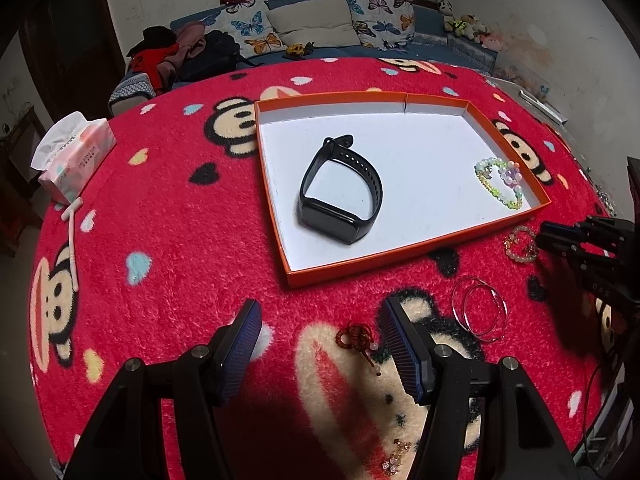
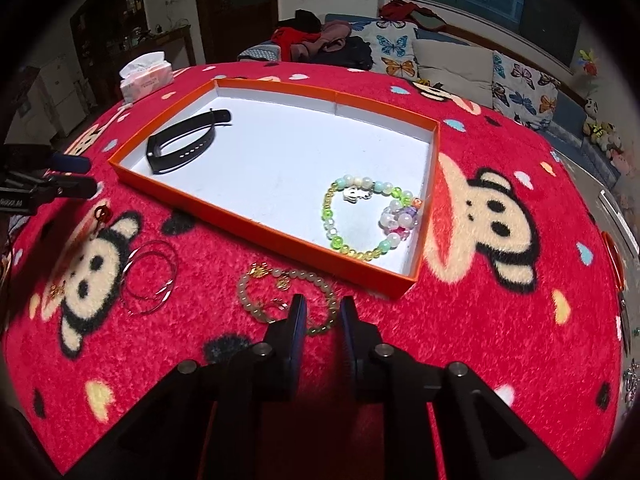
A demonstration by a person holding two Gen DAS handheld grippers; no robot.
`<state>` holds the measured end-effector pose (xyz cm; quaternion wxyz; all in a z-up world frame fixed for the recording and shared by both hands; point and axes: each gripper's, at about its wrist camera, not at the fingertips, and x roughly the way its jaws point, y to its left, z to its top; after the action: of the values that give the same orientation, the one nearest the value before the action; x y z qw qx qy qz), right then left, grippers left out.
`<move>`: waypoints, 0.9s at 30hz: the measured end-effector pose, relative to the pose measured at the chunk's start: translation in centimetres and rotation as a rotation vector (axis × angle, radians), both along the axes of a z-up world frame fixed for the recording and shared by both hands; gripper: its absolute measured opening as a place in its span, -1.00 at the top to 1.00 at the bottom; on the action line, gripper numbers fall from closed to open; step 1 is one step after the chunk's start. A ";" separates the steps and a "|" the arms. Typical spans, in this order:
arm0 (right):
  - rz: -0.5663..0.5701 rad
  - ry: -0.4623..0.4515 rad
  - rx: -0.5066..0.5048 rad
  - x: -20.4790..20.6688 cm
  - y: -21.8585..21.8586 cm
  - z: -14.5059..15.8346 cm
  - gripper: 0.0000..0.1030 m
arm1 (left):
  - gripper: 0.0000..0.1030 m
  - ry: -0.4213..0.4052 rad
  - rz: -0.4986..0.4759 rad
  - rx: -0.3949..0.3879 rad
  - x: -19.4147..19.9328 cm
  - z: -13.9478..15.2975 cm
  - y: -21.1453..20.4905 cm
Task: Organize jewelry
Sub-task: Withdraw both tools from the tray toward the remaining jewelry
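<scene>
Left wrist view: the left gripper (image 1: 320, 344) hangs over the red monkey-print cloth (image 1: 180, 240) that covers the tabletop, its two blue-padded fingers (image 1: 244, 344) spread wide apart with nothing between the pads. Just inside the right-hand finger lies a dark red bead string (image 1: 358, 338), close to that pad, though whether it touches cannot be told. Ahead of the fingertips sits the shallow orange tray (image 1: 400, 254) with a white floor; a black smart band (image 1: 340, 192) lies in its middle and a green and pastel bead bracelet (image 1: 502, 182) in its far right corner. To the right of the fingers, outside the tray, two thin silver hoops (image 1: 480, 308) overlap on the cloth. Beyond them the right gripper (image 1: 556, 236) reaches in from the edge beside a pale bead bracelet (image 1: 520, 246). A small gold piece (image 1: 396, 454) lies below the fingers. Far to the left are a tissue pack (image 1: 76, 152) and a white stick (image 1: 72, 248).

Right wrist view: the right gripper (image 2: 322, 312) has its fingers (image 2: 298, 320) a narrow gap apart, empty. The pale bead bracelet (image 2: 280, 292) lies on the cloth at the left fingertip, partly hidden behind it. The orange tray (image 2: 256, 228) is straight ahead, the colourful bracelet (image 2: 372, 216) in its near right corner, the band (image 2: 184, 144) far left. The hoops (image 2: 150, 276) lie left of the fingers; the left gripper (image 2: 76, 176) shows at the left edge.
</scene>
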<state>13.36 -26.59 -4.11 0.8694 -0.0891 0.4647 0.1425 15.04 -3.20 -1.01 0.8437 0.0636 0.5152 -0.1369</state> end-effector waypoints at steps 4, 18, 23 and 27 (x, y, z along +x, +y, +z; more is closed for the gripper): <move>-0.001 0.005 -0.004 0.3 0.0 -0.3 0.65 | -0.29 0.005 -0.004 -0.002 0.0 -0.1 -0.2; 0.057 0.000 -0.005 -0.3 1.0 -0.4 0.68 | -0.29 0.012 -0.018 -0.001 -0.8 -0.4 -0.4; 0.077 0.007 -0.010 -0.5 1.2 -0.6 0.77 | -0.29 0.014 -0.018 -0.001 -0.8 -0.6 -0.1; 0.085 0.011 -0.010 -0.7 1.2 -0.6 0.78 | -0.29 0.014 -0.026 -0.002 -1.1 -0.7 -0.2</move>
<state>12.68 -25.38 -4.68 0.8594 -0.1124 0.4660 0.1777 13.99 -3.37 -1.71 0.8382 0.0685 0.5202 -0.1488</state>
